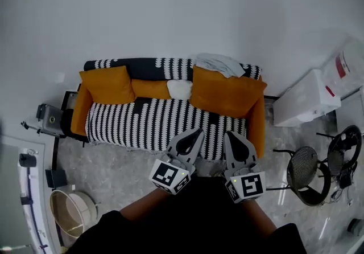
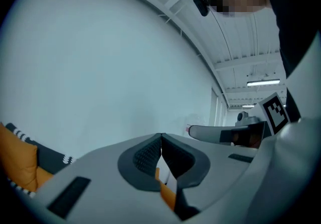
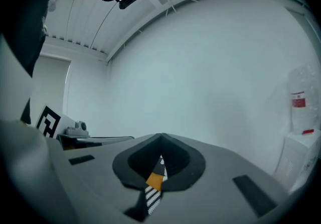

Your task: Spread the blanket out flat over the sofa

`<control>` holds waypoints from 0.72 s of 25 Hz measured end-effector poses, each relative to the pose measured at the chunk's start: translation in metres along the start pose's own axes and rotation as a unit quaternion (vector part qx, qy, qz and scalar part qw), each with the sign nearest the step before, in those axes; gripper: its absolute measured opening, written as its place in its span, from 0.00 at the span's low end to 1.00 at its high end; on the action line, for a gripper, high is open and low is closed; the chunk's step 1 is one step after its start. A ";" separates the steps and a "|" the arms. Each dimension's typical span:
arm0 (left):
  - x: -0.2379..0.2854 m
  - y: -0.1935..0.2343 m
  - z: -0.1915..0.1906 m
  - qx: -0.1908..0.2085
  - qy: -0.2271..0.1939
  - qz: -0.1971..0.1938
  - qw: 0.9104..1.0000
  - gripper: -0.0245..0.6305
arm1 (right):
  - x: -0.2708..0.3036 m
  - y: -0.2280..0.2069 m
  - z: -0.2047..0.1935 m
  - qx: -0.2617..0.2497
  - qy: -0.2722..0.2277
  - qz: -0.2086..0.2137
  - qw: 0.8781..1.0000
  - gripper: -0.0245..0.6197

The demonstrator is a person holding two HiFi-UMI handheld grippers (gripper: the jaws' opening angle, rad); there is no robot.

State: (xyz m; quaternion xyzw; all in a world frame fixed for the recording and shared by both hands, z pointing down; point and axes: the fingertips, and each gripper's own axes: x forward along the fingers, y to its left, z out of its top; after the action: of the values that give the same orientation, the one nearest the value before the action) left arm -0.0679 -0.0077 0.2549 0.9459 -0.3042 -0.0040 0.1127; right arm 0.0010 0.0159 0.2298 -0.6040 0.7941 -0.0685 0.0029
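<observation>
An orange sofa (image 1: 256, 123) stands against the white wall, with a black-and-white striped blanket (image 1: 153, 125) lying over its seat and backrest. Two orange cushions (image 1: 108, 84) (image 1: 224, 92) and a small white one (image 1: 180, 89) rest on it. A grey cloth (image 1: 219, 65) is bunched on the backrest at the right. My left gripper (image 1: 198, 131) and right gripper (image 1: 230, 134) hover side by side just before the sofa's front edge. Both are shut and hold nothing. In the left gripper view the jaws (image 2: 161, 136) meet at the tips, and the same goes for the right gripper (image 3: 161, 138).
A white box (image 1: 307, 99) with red labels stands right of the sofa. A black round chair (image 1: 304, 173) is at the right front. A pale basket (image 1: 71, 213) and a black device (image 1: 51, 119) stand on the floor at the left.
</observation>
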 end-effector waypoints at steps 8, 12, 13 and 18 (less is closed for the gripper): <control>-0.013 0.040 0.023 0.044 -0.010 0.034 0.998 0.06 | 0.035 0.026 -0.002 -0.022 0.013 -0.013 1.000 0.09; -0.018 0.045 0.026 0.047 -0.017 0.026 0.998 0.06 | 0.042 0.034 -0.004 -0.030 0.021 -0.030 0.999 0.09; -0.019 0.046 0.026 0.047 -0.018 0.023 0.998 0.06 | 0.043 0.036 -0.005 -0.032 0.020 -0.033 0.999 0.09; -0.023 0.048 0.022 0.046 -0.017 0.009 0.999 0.06 | 0.044 0.047 -0.012 -0.034 0.025 -0.042 0.998 0.09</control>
State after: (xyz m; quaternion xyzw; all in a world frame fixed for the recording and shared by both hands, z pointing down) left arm -0.1157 -0.0368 0.2423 0.9471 -0.3145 -0.0044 0.0636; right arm -0.0572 -0.0124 0.2395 -0.6348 0.7696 -0.0565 -0.0400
